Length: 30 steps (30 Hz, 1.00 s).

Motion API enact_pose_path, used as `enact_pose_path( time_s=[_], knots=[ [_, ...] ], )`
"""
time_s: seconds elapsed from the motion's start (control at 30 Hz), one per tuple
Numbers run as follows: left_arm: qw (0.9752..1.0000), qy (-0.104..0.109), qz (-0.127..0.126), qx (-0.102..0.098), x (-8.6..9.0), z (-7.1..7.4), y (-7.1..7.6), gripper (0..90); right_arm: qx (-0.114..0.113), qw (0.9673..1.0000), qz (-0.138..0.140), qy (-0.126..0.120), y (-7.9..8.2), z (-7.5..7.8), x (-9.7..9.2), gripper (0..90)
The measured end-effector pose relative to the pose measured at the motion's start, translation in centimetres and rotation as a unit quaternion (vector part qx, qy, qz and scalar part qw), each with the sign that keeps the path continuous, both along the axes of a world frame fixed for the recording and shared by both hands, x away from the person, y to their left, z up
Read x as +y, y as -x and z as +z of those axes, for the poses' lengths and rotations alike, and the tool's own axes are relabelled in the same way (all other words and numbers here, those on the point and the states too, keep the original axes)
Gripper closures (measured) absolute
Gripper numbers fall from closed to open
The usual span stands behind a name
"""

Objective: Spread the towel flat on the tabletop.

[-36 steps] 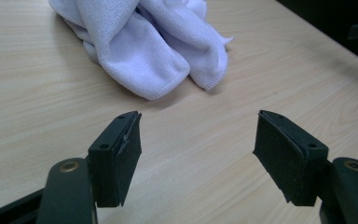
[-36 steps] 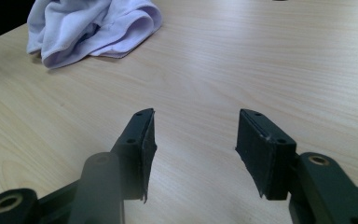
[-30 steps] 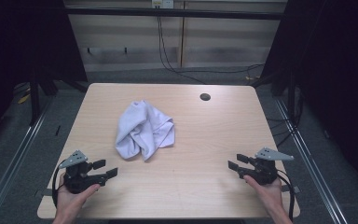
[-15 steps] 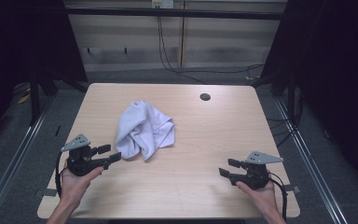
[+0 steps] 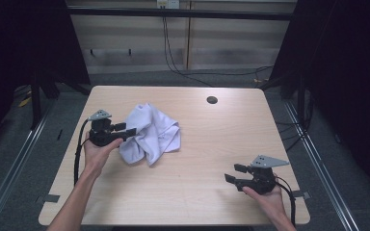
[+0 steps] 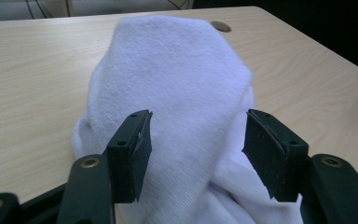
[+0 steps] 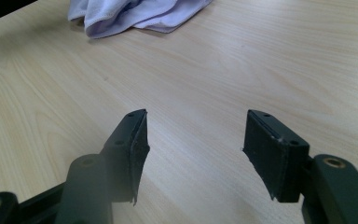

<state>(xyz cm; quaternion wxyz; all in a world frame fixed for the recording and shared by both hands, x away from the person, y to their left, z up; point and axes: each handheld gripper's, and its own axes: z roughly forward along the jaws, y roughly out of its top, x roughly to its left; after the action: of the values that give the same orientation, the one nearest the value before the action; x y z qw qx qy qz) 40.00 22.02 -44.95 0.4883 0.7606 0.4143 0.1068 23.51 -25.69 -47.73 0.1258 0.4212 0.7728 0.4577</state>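
High view, near edge: both forearms are cut off by the bottom of the frame; the right hand (image 5: 265, 197) sits low at the right of the table (image 5: 212, 144), well apart from the cloth (image 5: 151, 134).
Right gripper (image 5: 235, 174): jaws spread wide over bare wood with nothing between them; they have just been opening a little. It has shifted only slightly along the near right edge since a second ago.
Left gripper (image 5: 129, 129): jaws spread, and they have just been closing a little. In the left gripper view (image 6: 193, 140) a fold of the cloth (image 6: 177, 88) bulges up between them; whether the pads actually press it is hard to make out.
Change on the left: a second ago this gripper was near the front left corner, apart from the cloth; now it has come forward to the cloth's left edge.
Cloth: crumpled white heap, left of the table's middle, same place as before. Its left edge is hidden behind the gripper, and the right gripper view (image 7: 135, 14) cuts it off at the top.
Far side: a small dark round hole (image 5: 212, 100) near the back edge, unchanged.
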Motion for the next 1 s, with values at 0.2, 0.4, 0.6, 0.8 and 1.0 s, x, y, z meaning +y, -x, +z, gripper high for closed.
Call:
enact_pose_path(
  time_s=[0.2,0.4,0.6,0.8,1.0],
  knots=[
    [0.9987,-0.048,0.005,0.018,-1.7,-2.4,-0.5,65.6,0.007,1.0000,0.005,0.001,-0.4,-0.2,0.0,39.2],
    [0.9965,-0.074,-0.005,0.039,-2.3,-4.2,0.4,81.2,0.005,0.9999,0.004,0.008,-0.3,-0.1,0.1,39.2],
    [0.9967,-0.056,-0.036,0.047,-1.9,-4.5,2.0,81.6,0.007,0.9998,0.014,0.007,-0.4,-0.3,0.4,39.1],
    [0.9932,-0.070,-0.074,0.057,-1.9,-3.7,4.4,81.8,0.025,0.9991,0.035,-0.005,-0.6,-0.2,0.6,42.1],
    [0.9918,-0.068,-0.088,0.063,-1.1,-3.4,7.8,81.5,0.020,0.9990,0.038,-0.010,-0.9,0.0,1.3,42.0]
  ],
)
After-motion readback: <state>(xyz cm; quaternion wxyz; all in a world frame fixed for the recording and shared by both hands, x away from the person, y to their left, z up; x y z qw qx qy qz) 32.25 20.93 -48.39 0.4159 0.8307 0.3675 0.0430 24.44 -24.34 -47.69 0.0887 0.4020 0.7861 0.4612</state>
